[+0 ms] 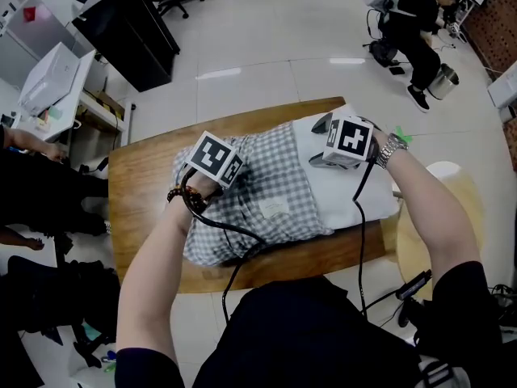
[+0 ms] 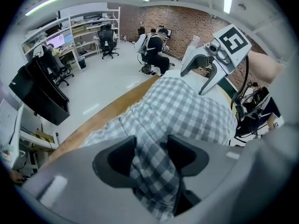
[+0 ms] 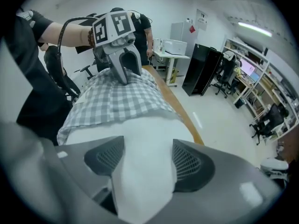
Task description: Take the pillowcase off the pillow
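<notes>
**White pillow showing from the mouth of its checked pillowcase**

The pillowcase point(image 1: 271, 188), grey-and-white checked, lies across the middle of the tabletop point(image 1: 145, 192) with the pillow point(image 1: 355, 188) inside it. The pillow's bare white end sticks out of the case's mouth on the right. The left tongs point(image 2: 152, 155) point down onto the checked part and pinch a raised ridge of that cloth, which fills the gap and touches both pads. The right tongs point(image 3: 148, 160) are spread wide and straddle the bare white end, which bulges up between the pads without being squeezed.

The white end reaches the tabletop's right edge, and its far corner lies close to the far edge. Bare wood shows as a broad band along the left edge and a narrow strip along the near edge. Beyond the far edge is open pale floor point(image 1: 266, 47), with a black cabinet point(image 1: 129, 31) well off toward the far left.
</notes>
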Demonstrator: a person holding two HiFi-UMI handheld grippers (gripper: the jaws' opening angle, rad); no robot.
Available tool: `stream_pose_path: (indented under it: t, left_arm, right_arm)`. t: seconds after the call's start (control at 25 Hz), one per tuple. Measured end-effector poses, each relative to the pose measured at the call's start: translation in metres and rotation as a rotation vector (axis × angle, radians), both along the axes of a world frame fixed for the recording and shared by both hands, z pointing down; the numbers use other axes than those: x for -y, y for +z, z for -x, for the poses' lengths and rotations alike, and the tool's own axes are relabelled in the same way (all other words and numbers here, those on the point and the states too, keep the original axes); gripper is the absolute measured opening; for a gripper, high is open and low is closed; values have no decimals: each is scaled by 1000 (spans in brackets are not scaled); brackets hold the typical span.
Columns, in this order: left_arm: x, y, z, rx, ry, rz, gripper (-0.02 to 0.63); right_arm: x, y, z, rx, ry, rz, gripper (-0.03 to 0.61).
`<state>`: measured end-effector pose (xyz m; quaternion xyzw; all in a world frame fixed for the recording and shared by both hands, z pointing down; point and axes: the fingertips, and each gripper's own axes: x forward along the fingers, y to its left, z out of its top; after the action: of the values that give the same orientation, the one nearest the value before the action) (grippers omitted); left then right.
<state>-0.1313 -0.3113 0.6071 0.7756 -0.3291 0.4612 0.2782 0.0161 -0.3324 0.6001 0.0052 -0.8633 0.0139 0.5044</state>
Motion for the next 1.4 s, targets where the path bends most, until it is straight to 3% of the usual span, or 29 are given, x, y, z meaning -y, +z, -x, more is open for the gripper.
stream_pose_path:
  t: [0.08,0.24,0.36,0.44,0.64,0.76,0.8,0.96,1.2,1.28,1.4]
  left_arm:
    - [3,-1,0,7,9,-1,186]
    - [7,-10,6,8,3,-28,49]
    - [6,-17,12,-3,-21,-43,18]
    - [4,-24,13,-14,-39,-53,17]
    - [-8,-35,20,9,-69,-74,12]
    - [-21,-42,27,3,-96,-84,12]
    - [-24,-44,29,8,-103,-92,12]
    - [-35,-51,43,37,-132,-130,12]
    - [-58,-65,74,61,-188,-172,12]
    - [-65,-69,85,65,-205,-176,12]
    - [-76,-72,101,71,-226,-182,12]
  right_arm:
    - [1,8,1,-16,6,29,318]
    - [1,14,0,-58,39,63,189]
    - [18,9,-18,-148,107,-29,73]
    - [26,0,-28,-179,140,-89,37]
    - [28,-23,-46,-187,192,-185,23]
    - [-9,-38,-16,-22,148,-62,20]
    - [-15,-41,-15,-16,155,-47,20]
    - [-41,-37,-64,-215,293,23,18]
    - [-64,-58,-58,-155,308,-18,18]
    - [-72,-61,-62,-178,330,-13,18]
    - [-66,-74,-33,-41,283,-77,17]
